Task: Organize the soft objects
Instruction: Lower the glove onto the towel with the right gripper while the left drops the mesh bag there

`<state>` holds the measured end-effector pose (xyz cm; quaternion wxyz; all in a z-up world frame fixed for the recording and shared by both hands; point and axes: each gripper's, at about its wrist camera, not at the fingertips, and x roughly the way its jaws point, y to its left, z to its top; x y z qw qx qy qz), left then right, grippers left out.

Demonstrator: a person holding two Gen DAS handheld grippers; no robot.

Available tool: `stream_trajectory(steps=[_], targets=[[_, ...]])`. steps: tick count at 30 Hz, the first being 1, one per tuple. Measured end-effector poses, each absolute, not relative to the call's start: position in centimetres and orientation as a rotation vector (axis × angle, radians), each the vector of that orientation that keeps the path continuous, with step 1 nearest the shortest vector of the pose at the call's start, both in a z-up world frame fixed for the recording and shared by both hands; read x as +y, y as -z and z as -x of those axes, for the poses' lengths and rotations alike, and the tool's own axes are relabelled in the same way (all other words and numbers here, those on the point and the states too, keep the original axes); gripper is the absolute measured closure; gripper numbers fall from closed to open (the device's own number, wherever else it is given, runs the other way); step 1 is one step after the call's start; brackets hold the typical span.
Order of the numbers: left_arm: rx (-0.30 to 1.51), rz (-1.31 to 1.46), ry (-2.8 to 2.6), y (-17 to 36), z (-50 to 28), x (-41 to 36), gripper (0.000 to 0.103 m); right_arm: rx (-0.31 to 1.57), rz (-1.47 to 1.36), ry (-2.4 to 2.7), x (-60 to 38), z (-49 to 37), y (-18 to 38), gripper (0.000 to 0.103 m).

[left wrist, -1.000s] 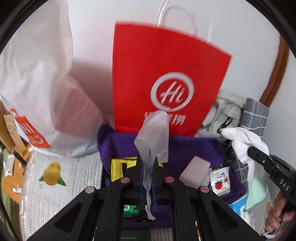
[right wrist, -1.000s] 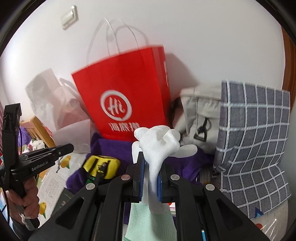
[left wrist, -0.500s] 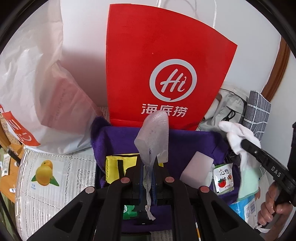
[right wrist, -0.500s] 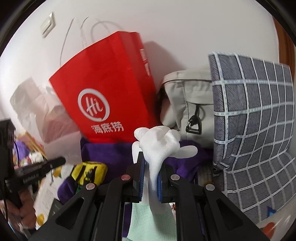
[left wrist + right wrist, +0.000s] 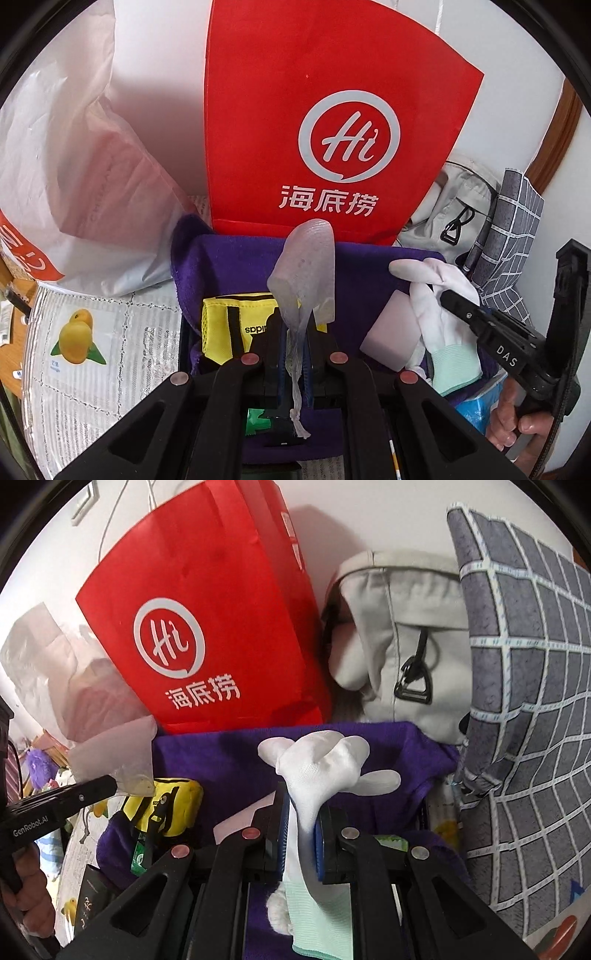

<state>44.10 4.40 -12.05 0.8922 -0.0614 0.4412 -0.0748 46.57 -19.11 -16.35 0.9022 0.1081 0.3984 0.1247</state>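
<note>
My left gripper (image 5: 293, 341) is shut on a translucent foam mesh sleeve (image 5: 304, 267) and holds it upright above a purple cloth (image 5: 236, 266) that lines a bin. My right gripper (image 5: 301, 825) is shut on a white knit glove (image 5: 319, 764) with a mint green cuff (image 5: 321, 915); it also shows in the left wrist view (image 5: 439, 302), at the bin's right side. The left gripper with the sleeve shows at the left of the right wrist view (image 5: 110, 779).
A red paper bag (image 5: 325, 140) stands behind the bin. A white plastic bag (image 5: 74, 177) is left of it. A beige bag (image 5: 399, 635) and a grey checked cushion (image 5: 524, 701) stand on the right. In the bin lie a yellow pouch (image 5: 236, 321) and a pale pink block (image 5: 393, 332).
Both grippers have moved forward and down toward the purple-lined bin, still holding the sleeve and the glove. The right gripper has swung in closer to the left one.
</note>
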Motion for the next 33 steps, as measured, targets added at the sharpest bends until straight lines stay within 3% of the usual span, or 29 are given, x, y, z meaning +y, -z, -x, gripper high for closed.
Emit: stream_trajectory(steps=[10, 15, 20, 33], targets=[[0.934, 0.116, 0.162, 12.6, -44.4, 4.2, 0.095, 0.888, -0.242, -0.256, -18.9, -47.9, 18.0, 0.088], [0.944, 0.106, 0.158, 13.0, -44.5, 4.0, 0.095, 0.940, -0.168, -0.248, -18.4, -48.1, 18.1, 0.053], [0.960, 0.110, 0.159, 13.3, -44.7, 3.9, 0.095, 0.923, -0.117, -0.245, -18.1, -47.4, 17.0, 0.037], [1.037, 0.077, 0.252, 14.3, -44.6, 2.2, 0.095, 0.843, -0.147, -0.236, -19.9, -45.2, 12.6, 0.035]])
